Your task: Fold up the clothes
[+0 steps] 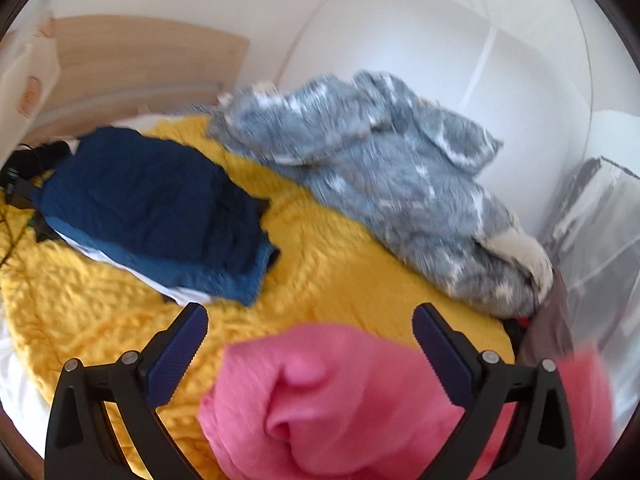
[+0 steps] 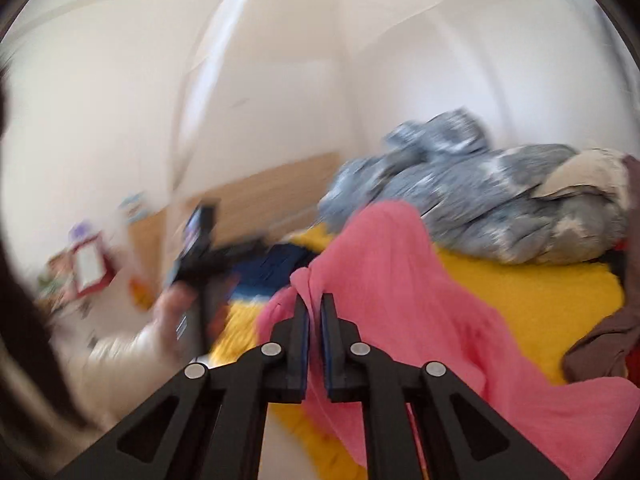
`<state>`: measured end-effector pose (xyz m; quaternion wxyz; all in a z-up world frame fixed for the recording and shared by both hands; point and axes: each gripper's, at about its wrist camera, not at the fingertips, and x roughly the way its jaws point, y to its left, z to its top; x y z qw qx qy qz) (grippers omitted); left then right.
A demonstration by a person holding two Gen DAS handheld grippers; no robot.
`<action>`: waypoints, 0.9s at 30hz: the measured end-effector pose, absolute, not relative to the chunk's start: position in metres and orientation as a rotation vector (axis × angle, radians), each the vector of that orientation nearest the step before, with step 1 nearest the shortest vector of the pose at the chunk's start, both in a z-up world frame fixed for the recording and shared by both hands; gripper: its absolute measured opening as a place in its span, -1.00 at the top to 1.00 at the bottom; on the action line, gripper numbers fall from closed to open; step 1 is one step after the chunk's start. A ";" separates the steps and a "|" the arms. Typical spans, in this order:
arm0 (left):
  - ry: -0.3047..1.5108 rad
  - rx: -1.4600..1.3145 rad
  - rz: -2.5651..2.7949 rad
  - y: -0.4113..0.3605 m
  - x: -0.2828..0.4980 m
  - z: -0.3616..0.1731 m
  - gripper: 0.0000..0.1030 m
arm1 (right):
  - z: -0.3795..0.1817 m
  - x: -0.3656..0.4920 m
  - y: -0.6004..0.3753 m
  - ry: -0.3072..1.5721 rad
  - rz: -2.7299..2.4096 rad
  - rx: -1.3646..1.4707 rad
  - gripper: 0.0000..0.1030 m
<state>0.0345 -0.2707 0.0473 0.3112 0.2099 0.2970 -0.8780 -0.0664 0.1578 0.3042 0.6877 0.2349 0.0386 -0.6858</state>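
- L gripper (image 1: 310, 330): jaws spread wide, nothing pinched; blue pads (image 1: 176, 354) stand apart on either side of the pink garment (image 1: 320, 400), whose bunched fold rises between them from below. Can't tell if cloth touches the pads.
- R gripper (image 2: 315, 304): jaws clamped nearly together w/ a ridge of the pink garment (image 2: 400, 280) caught between the tips; cloth drapes down and to the right from the pinch.
- Pink garment sits at near edge of the yellow blanket (image 1: 320, 248), partly lifted, rest trailing over the blanket toward the R side in R wrist view.
- Folded stack (image 1: 160, 208): dark navy piece on top, lighter blue and white layers showing at its lower edge; lies on the blanket, left-of-centre in L wrist view, well apart from the pink garment.
- Grey-white patterned garment (image 1: 392, 184): crumpled heap at far R of the blanket, against the white wall (image 1: 420, 40); a cream piece (image 1: 516, 252) tucked at its near end.
- Brown cloth (image 2: 604, 340) at R edge of R wrist view, beside the blanket (image 2: 520, 300).
- Wooden headboard (image 1: 140, 64) behind the stack, far left.
- R wrist view heavily blurred on its left: a dark device (image 2: 200, 248) visible there, detail unreadable.
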 end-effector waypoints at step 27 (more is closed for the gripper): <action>0.840 1.364 -2.556 -0.203 -0.006 -0.015 -0.99 | 0.191 -0.110 0.070 0.563 -1.784 1.018 -0.06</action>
